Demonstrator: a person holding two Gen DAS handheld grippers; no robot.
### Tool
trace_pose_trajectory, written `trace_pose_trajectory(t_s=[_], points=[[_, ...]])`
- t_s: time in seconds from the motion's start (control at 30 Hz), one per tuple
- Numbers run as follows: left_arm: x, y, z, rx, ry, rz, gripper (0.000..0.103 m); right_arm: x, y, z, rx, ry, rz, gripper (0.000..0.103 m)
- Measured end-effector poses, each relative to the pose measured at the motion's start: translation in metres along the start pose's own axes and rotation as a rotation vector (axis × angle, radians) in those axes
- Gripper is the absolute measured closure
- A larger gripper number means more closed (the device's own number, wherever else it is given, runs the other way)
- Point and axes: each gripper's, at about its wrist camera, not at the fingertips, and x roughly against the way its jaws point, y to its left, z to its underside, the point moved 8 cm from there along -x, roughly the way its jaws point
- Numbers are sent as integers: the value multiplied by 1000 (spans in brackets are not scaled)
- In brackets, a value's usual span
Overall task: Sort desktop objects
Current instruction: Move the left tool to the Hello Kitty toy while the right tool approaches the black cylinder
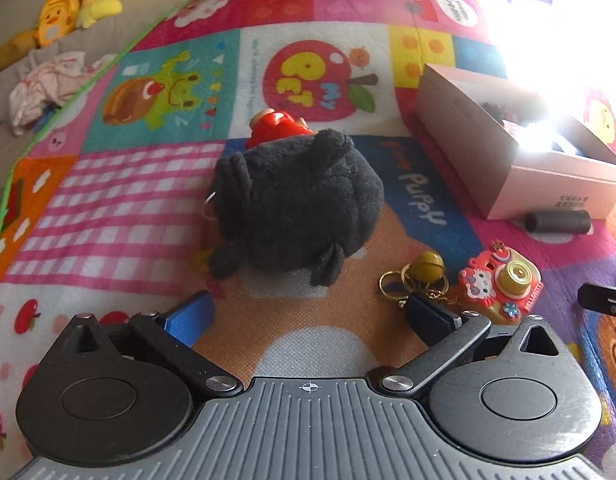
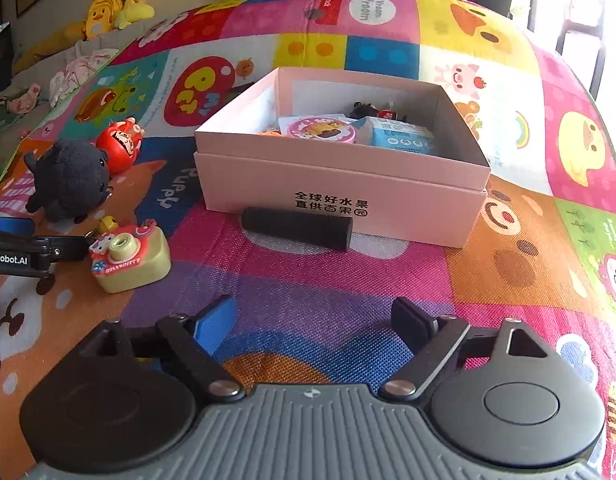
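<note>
My left gripper [image 1: 308,312] stands open just short of a black plush toy [image 1: 296,204], with nothing between its blue fingers [image 1: 192,316]. Behind the plush peeks a red round doll [image 1: 276,124]. To the right lie a keyring with a brass bell [image 1: 421,268] and a red-and-gold toy camera [image 1: 499,284]. My right gripper [image 2: 313,324] is open over bare mat, facing a black cylinder [image 2: 298,228] that rests against the open pink box [image 2: 339,176]. Inside the box are a round pink tin [image 2: 321,130] and a blue carton [image 2: 399,136].
Everything sits on a colourful cartoon play mat [image 2: 347,280]. The left gripper's body [image 2: 20,248] reaches in beside the toy camera [image 2: 128,256]. Yellow plush toys [image 1: 76,4] and crumpled clothes [image 1: 48,84] lie beyond the mat's green edge at the back left. Window glare washes out the right.
</note>
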Motion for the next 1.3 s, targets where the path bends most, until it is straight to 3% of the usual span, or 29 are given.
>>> trace_pose_trajectory(t_s=[0.27,0.6,0.8,0.9,1.0,1.1,1.3], points=[[2,-1,1,-5,-13,4,0,-6,-3,1,-25,29,7,0],[1,-1,0,1,-8,14,0,-7,-4,1,-27,29,8,0],[5,2,0,25,-12,77,0,-7,-3,0,-31,35,9,0],[25,-1,1,103,-40,180,0,-8,-3,0,-32,37,9,0],[46,-30,0,3,-98,240,0,-7,-4,1,-34,27,6,0],[45,-62,2,-92,-80,289,0,-7,-4,0,-39,23,3,0],[18,-87,-1,-239,-53,149,0,0,-25,0,-168,-16,15,0]])
